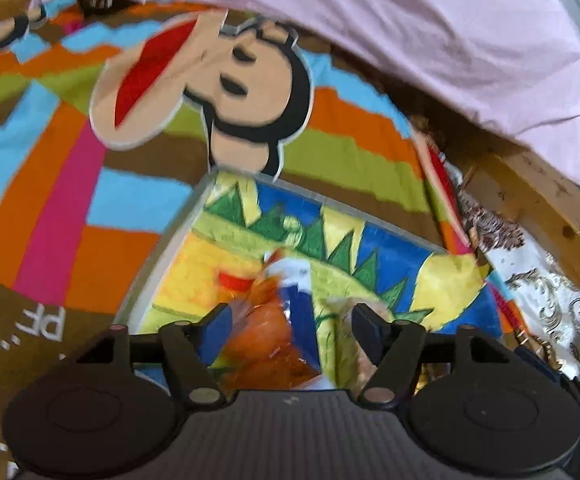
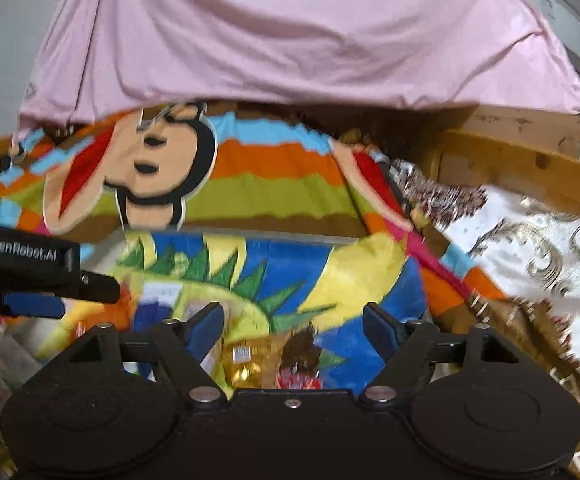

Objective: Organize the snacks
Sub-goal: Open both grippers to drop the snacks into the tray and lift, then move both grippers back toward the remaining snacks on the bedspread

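Both hand-held grippers wide, empty: left hand-held gripper (image 1: pixel 287 330), right hand-held gripper (image 2: pixel 294 330). Orange snack packet (image 1: pixel 267 332) at 6 o'clock: likely light, crinkly, slippery; pinch sealed edge.

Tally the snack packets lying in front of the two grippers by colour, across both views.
Orange packet: 1
Blue packet: 1
Gold packet: 1
Red packet: 1
Total: 4 that can be made out; blur may hide more.
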`<state>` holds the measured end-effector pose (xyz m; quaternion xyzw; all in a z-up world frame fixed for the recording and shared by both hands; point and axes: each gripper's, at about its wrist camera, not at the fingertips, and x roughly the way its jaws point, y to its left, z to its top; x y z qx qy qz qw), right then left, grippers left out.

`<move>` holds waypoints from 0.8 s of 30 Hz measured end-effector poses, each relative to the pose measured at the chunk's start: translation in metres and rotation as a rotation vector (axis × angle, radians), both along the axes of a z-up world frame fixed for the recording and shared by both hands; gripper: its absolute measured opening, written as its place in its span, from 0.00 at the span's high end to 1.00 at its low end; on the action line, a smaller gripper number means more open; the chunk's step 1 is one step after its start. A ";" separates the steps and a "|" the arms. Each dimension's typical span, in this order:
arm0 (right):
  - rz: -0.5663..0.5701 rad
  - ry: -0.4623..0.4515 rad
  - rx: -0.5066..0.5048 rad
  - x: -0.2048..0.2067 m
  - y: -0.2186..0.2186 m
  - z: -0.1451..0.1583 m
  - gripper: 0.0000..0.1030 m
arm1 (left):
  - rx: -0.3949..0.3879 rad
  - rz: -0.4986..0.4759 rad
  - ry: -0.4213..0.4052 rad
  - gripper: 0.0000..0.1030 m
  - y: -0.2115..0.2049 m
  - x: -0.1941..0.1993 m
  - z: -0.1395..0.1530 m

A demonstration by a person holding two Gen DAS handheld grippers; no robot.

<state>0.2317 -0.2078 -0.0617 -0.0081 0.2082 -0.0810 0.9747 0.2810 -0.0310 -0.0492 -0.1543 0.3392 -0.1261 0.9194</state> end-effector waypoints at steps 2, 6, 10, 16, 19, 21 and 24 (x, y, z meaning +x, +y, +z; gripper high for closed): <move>-0.007 -0.038 0.016 -0.009 -0.002 0.013 0.18 | 0.003 0.003 -0.043 0.21 0.001 -0.009 0.013; -0.017 -0.110 0.039 -0.030 -0.005 0.040 0.13 | 0.013 0.011 -0.153 0.09 0.004 -0.034 0.042; -0.021 -0.184 0.067 -0.056 -0.009 0.066 0.08 | 0.047 0.028 -0.268 0.02 0.005 -0.065 0.070; -0.012 -0.275 0.078 -0.097 -0.008 0.096 0.03 | 0.071 0.053 -0.361 0.01 0.013 -0.109 0.098; -0.003 -0.308 0.082 -0.119 -0.006 0.107 0.01 | 0.096 0.058 -0.398 0.01 0.018 -0.135 0.103; 0.001 -0.326 0.075 -0.135 -0.004 0.111 0.01 | 0.113 0.059 -0.418 0.01 0.023 -0.153 0.104; 0.013 -0.344 0.061 -0.160 0.000 0.116 0.01 | 0.126 0.060 -0.429 0.00 0.030 -0.178 0.103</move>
